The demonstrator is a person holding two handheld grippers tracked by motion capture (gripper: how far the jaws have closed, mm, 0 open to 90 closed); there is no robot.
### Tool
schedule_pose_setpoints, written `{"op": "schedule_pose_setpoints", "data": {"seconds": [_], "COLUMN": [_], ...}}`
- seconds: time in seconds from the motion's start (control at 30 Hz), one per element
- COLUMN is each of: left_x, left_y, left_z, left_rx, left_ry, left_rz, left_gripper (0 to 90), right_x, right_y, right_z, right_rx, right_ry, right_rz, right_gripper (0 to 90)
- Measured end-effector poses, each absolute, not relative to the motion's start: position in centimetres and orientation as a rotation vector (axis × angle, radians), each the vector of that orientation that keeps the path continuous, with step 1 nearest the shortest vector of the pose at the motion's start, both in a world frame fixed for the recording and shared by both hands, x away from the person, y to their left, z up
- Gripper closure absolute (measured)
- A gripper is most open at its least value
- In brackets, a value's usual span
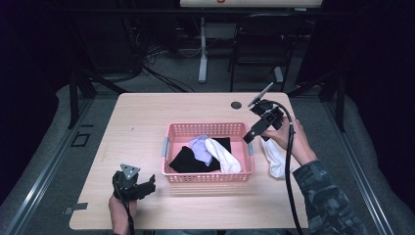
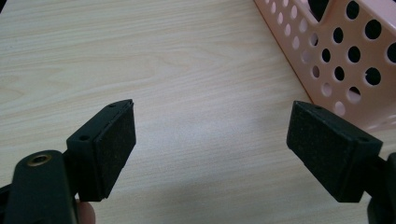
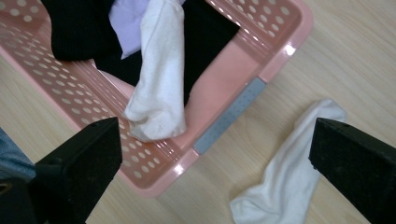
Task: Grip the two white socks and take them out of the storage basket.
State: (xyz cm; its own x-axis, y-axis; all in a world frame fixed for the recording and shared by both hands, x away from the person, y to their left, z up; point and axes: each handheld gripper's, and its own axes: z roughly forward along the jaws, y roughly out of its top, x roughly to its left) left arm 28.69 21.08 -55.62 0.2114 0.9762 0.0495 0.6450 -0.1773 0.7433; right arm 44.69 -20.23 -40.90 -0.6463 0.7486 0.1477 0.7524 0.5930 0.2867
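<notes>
your left gripper [image 1: 147, 186] sits low over the near left of the table [image 1: 142, 117], jaws spread wide with nothing between them, just beside the pink basket [image 1: 208, 177]. in that basket lie black clothes [image 1: 188, 160], a lilac piece [image 1: 199, 146] and a white sock [image 1: 222, 155]. your right gripper [image 1: 254, 131] hangs above the basket's right end, jaws wide apart and empty. a second white sock [image 3: 289, 177] lies on the table just right of the basket.

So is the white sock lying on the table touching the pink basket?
Apart. In the right gripper view, bare wood separates the sock on the table from the basket.
</notes>
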Motion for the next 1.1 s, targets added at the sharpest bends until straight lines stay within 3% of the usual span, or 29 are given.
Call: {"op": "schedule_pose_setpoints", "data": {"seconds": [1.1], "left_x": [28.7], "left_y": [21.2], "left_z": [-55.6], "left_rx": [1.889], "left_ry": [1.493], "left_rz": [0.719], "left_gripper": [15.9], "right_x": [46.3], "right_y": [-13.2], "right_z": [-43.9], "right_rx": [-1.149], "right_ry": [-2.783], "right_rz": [-0.518], "right_gripper": [2.8]}}
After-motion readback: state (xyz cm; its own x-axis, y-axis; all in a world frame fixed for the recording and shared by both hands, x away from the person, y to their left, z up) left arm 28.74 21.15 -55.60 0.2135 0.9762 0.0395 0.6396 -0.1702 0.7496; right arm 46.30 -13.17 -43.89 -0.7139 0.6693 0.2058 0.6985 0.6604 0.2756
